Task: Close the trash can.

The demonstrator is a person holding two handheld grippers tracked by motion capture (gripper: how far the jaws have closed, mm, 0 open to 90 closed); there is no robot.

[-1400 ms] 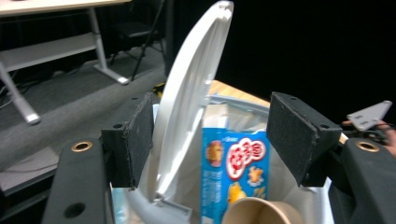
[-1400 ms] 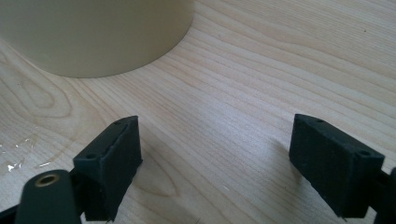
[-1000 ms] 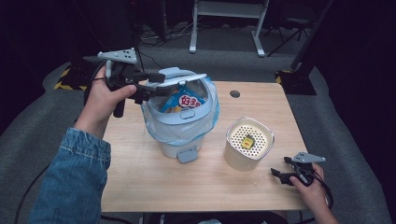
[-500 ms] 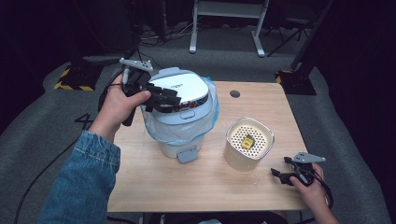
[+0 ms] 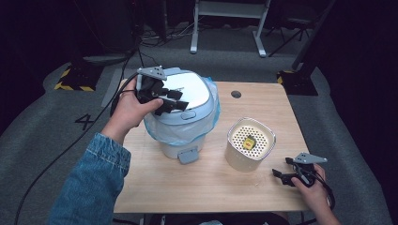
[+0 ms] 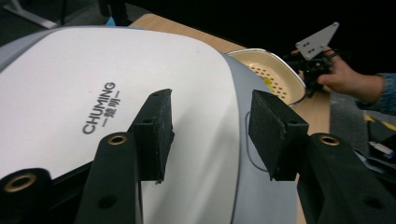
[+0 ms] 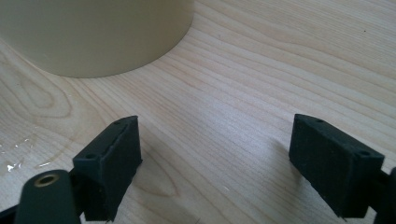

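Bin lid down, not yet let be

My left claw [image 5: 180, 104] hovers half-spread, holding nothing, over the closed lid [image 6: 93, 93]; my right claw [image 5: 281, 176] rests wide open, empty.

Lying shut, the bin lid [image 5: 185, 101] concealing all contents of the bin. Blocking the lid's near-left corner in the high view: the left gripper [image 5: 170, 101] and its hand. Running off the left edge of the left gripper view: the lid's [image 6: 116, 93] far side. Showing as a yellow speck, too small to identify, an item [image 5: 248, 142] inside the perforated cream container [image 5: 239, 161]. Cropped by the top edge in the right gripper view: the container's wall [image 7: 98, 32].
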